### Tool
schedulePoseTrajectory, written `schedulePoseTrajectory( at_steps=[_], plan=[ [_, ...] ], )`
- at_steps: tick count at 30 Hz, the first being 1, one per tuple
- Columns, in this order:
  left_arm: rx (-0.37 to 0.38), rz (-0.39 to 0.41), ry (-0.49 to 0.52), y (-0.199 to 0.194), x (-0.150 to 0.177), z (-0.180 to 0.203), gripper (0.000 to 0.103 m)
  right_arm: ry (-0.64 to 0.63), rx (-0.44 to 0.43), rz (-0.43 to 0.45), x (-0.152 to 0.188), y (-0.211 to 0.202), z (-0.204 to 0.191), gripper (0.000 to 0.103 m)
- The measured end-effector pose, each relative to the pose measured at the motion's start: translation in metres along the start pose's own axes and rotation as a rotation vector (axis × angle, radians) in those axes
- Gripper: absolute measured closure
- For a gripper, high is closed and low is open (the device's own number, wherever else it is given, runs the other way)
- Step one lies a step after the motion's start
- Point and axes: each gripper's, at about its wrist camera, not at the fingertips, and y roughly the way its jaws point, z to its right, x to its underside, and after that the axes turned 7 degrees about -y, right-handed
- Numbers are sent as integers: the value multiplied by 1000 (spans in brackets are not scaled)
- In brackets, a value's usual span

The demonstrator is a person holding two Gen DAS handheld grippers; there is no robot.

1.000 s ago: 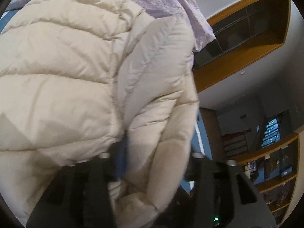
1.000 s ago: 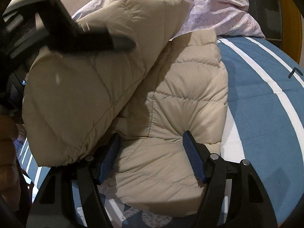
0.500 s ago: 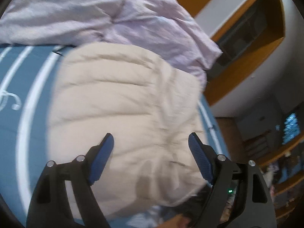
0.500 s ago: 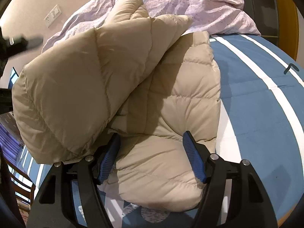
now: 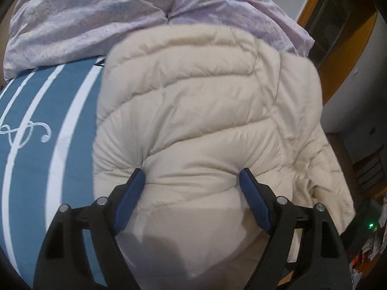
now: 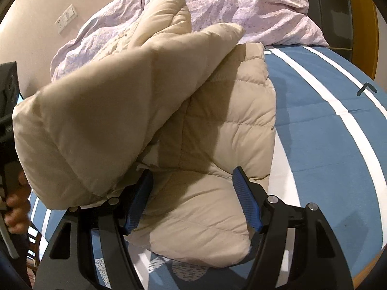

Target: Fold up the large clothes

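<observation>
**Puffer jacket bunched between both sets of fingers**

Jacket [image 5: 205, 111] lies on the blue striped bedspread [image 5: 48, 125], up against the lilac duvet [image 5: 101, 17]. Left gripper [image 5: 192, 176] is spread wide, tips dug into a padded roll. Right gripper [image 6: 192, 176] sits wide too, pads pressing a lower fold, sleeve draped beside its left finger.

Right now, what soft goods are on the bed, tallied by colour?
Beige: 1, the puffer jacket
Lilac: 1, the crumpled duvet behind the jacket
Blue with white stripes: 1, the bedspread under both
Total: 3
</observation>
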Motion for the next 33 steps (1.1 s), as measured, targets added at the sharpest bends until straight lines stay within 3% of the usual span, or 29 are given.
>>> schedulePoseTrajectory(
  at_steps=[13, 19, 27, 33],
  plan=[
    [7, 3, 24, 20, 11, 13, 21, 71, 60, 9, 2, -13, 36, 34],
    [4, 4, 32, 20, 10, 13, 21, 143, 102, 47, -19, -27, 63, 62],
    [-23, 14, 64, 21, 10, 19, 21, 70, 34, 167, -65, -50, 36, 68],
    [-27, 15, 70, 21, 10, 20, 21, -23, -16, 137, -75, -30, 1, 70]
  ],
)
